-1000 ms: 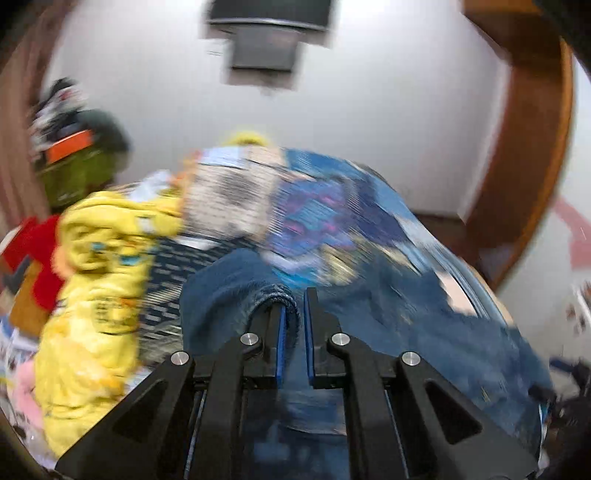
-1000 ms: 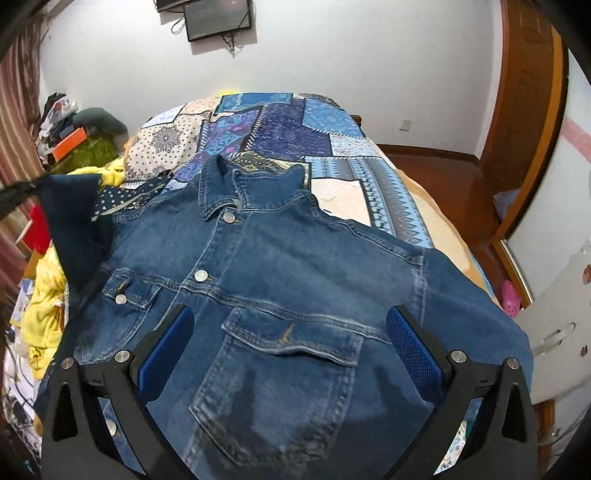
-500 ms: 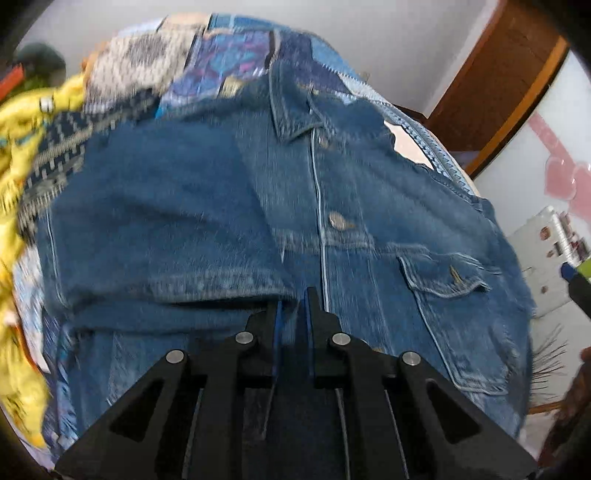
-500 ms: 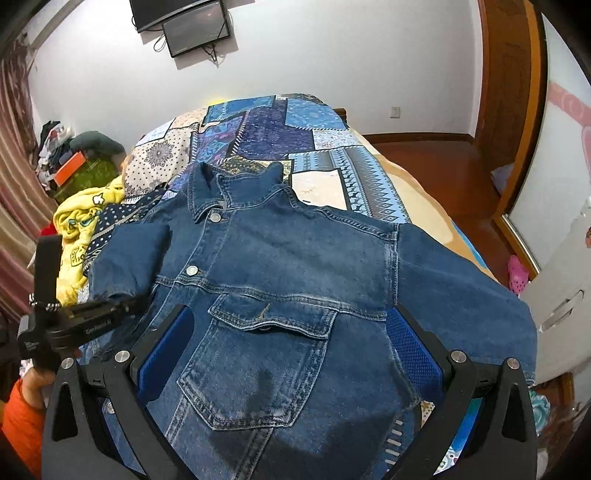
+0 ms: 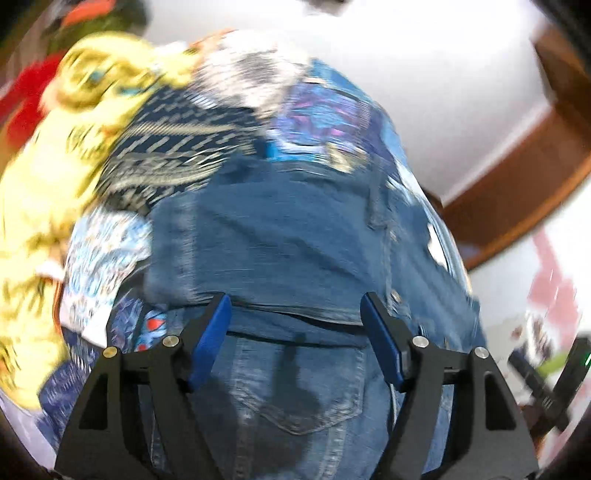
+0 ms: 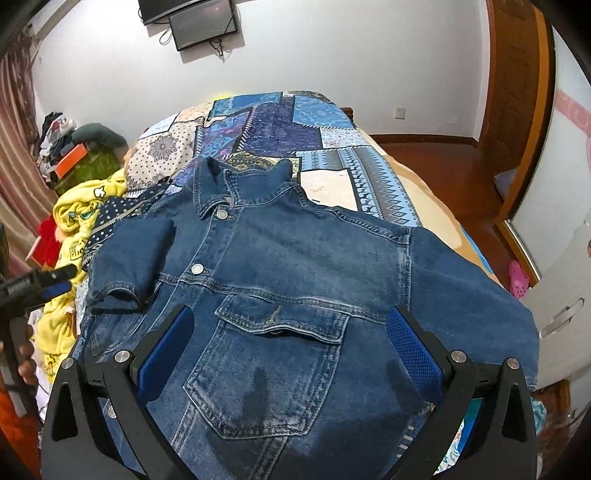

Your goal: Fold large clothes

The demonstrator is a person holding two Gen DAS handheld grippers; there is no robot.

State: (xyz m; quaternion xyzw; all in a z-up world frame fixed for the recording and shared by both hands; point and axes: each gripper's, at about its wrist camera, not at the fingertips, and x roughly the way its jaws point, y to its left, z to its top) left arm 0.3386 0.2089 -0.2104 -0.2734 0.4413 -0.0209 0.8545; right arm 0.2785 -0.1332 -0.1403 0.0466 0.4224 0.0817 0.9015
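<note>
One sleeve (image 6: 125, 258) folded across denim jacket (image 6: 295, 280), spread face-up on patchwork bed (image 6: 280, 122). We hold left gripper (image 5: 295, 325) and right gripper (image 6: 291, 339) wide, empty. Sleeve at 3 o'clock (image 6: 476, 299) seemingly unfolded; left view blurred.

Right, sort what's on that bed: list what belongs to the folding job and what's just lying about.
For the job:
denim jacket, one sleeve folded in
left gripper, open
right gripper, open

Lying about:
patchwork bedspread
yellow garment
dotted navy cloth
wall screen
</note>
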